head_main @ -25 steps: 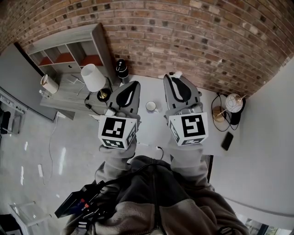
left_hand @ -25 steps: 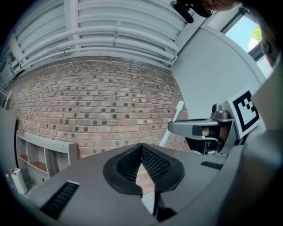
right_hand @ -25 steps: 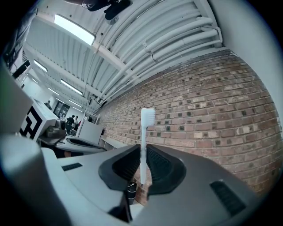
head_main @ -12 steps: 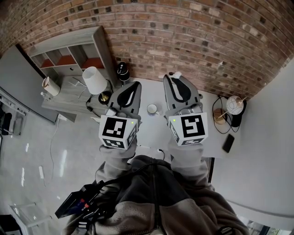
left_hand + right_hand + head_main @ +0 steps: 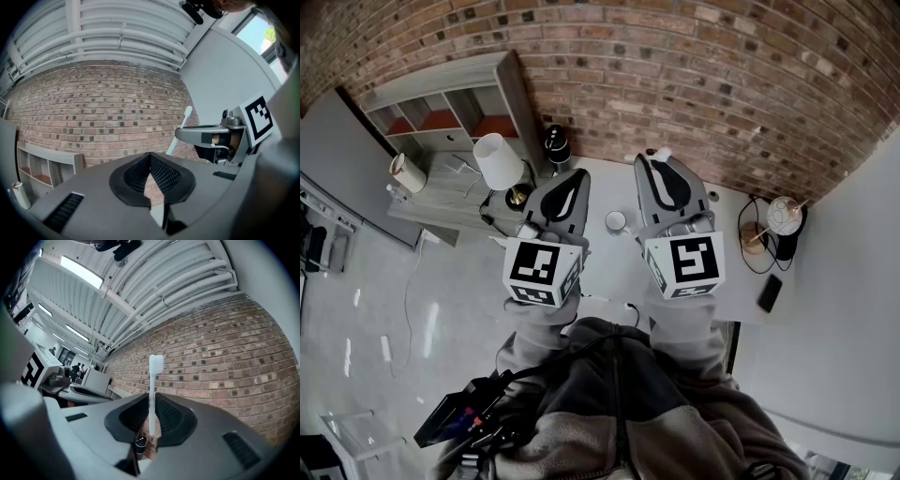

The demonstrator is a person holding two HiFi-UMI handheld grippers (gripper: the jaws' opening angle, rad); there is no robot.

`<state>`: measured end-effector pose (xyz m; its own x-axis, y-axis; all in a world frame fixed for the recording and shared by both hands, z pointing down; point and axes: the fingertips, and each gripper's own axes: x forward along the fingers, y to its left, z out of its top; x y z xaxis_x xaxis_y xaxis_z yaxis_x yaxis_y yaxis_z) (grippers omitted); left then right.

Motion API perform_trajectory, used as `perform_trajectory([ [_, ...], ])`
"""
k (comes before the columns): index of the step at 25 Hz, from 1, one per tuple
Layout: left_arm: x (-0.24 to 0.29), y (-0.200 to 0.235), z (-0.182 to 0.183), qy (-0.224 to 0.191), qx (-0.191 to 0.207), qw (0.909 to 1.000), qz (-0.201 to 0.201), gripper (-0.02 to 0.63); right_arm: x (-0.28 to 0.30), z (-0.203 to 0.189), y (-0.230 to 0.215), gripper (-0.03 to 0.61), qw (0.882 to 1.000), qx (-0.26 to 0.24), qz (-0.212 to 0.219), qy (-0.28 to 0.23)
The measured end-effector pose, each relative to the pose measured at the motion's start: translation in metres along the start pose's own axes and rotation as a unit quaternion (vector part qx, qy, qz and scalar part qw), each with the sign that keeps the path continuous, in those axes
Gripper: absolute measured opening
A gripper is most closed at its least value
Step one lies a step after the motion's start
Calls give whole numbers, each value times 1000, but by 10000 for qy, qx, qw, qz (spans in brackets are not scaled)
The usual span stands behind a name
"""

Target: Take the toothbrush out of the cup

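Clearly, your right gripper [image 5: 151, 417] has the toothbrush [image 5: 152, 390]: its jaws are clenched on the lower part of the handle, and the brush stands free of the cup [image 5: 616, 221]. The long axis runs upright across the jaws, bristle head on top and well clear of the pads, with the bottom end of the handle just below the grip. From above, the white head pokes out past the tip of that gripper, toward the brick wall [image 5: 694, 84].

The cup sits on the white table [image 5: 614, 261], low between your two grippers, with nothing showing in its mouth as far as the head view lets you tell. So the brush lies above and to the right of the cup, apart from it, and I judge the lifting-out as good as done.

Your left gripper [image 5: 150, 177] is closed with nothing between its jaws, held level beside the right one. It is the farther of the two from the brush and has no part in the hold.

The brush is plain white, slim and straight, with a small block of pale bristles facing the right side of the right gripper view. It looks light and smooth, so it could pivot in a loose pinch.
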<state>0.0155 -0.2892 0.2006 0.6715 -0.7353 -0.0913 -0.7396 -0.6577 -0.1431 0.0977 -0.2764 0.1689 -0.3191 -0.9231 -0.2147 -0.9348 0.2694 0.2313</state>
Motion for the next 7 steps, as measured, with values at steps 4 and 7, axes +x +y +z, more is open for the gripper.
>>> perform_trajectory([
  [4, -3, 5, -4, 45, -41, 10000, 10, 5, 3, -1, 5, 48, 10000, 31, 5, 37],
  [7, -6, 10, -10, 71, -72, 9999, 12, 5, 4, -3, 11, 48, 10000, 37, -8, 61],
])
